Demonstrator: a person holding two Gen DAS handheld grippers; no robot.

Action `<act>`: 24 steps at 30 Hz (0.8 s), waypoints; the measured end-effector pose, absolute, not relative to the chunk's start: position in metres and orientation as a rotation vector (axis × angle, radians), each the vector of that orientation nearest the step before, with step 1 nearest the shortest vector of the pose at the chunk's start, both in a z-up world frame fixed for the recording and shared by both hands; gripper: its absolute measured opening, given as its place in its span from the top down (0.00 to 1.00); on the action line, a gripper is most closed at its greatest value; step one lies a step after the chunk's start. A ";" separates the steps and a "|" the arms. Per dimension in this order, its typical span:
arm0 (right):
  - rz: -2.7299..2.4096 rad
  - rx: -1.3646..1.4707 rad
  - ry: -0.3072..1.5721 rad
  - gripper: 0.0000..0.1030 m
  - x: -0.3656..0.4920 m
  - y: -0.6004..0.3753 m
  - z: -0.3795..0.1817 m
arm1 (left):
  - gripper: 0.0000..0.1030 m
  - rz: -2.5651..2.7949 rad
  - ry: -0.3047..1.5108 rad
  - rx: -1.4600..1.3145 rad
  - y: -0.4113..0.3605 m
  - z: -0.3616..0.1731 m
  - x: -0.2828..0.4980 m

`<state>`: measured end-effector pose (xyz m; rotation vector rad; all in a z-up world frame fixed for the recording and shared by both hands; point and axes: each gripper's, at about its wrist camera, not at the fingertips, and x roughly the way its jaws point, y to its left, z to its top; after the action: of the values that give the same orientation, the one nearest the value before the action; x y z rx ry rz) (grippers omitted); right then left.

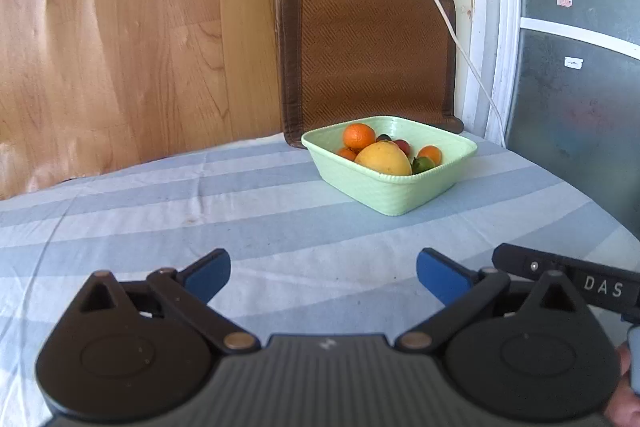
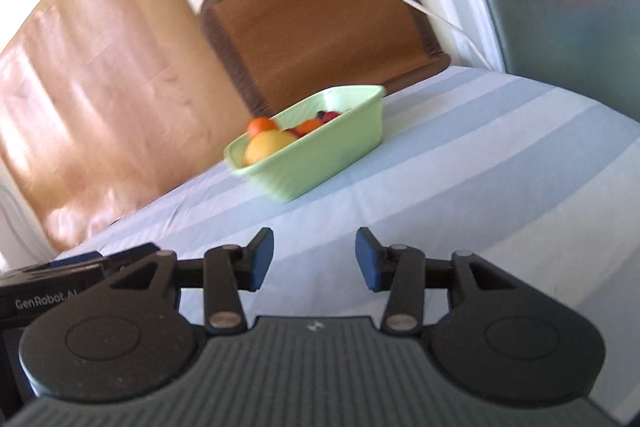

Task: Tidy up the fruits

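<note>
The basket (image 1: pixel 394 193) is pale green; the large fruit (image 1: pixel 383 158) in it yellow-orange, the small ones (image 1: pixel 359 135) orange, one red (image 1: pixel 403 145), one green (image 1: pixel 422 163); the cloth (image 1: pixel 240 227) striped pale blue and white; the mat (image 1: pixel 368 55) at its far edge brown, herringbone-woven, dark-bordered; the gripper pads (image 1: pixel 438 277) blue.

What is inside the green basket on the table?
The green basket holds a large yellow-orange fruit in front, several small oranges, a green fruit and a small red one. Whatever lies under this pile, and the basket's bottom, is hidden.
</note>
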<state>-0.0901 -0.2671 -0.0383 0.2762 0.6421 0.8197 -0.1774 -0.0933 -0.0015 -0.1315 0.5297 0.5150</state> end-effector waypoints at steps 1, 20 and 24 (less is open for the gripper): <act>0.825 0.275 0.643 0.47 -0.094 -0.267 -0.037 | 0.00 0.519 0.527 -0.130 -0.095 -0.001 -0.183; 0.878 0.242 0.659 0.34 -0.118 -0.249 -0.028 | 0.00 0.705 0.536 -0.102 -0.091 0.001 -0.209; 0.890 0.240 0.669 0.33 -0.117 -0.244 -0.030 | 0.00 0.778 0.526 -0.034 -0.093 0.000 -0.210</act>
<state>-0.1170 -0.2442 -0.0300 0.2397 0.6690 0.8902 -0.2095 -0.0933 0.0004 -0.0341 0.5260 0.7780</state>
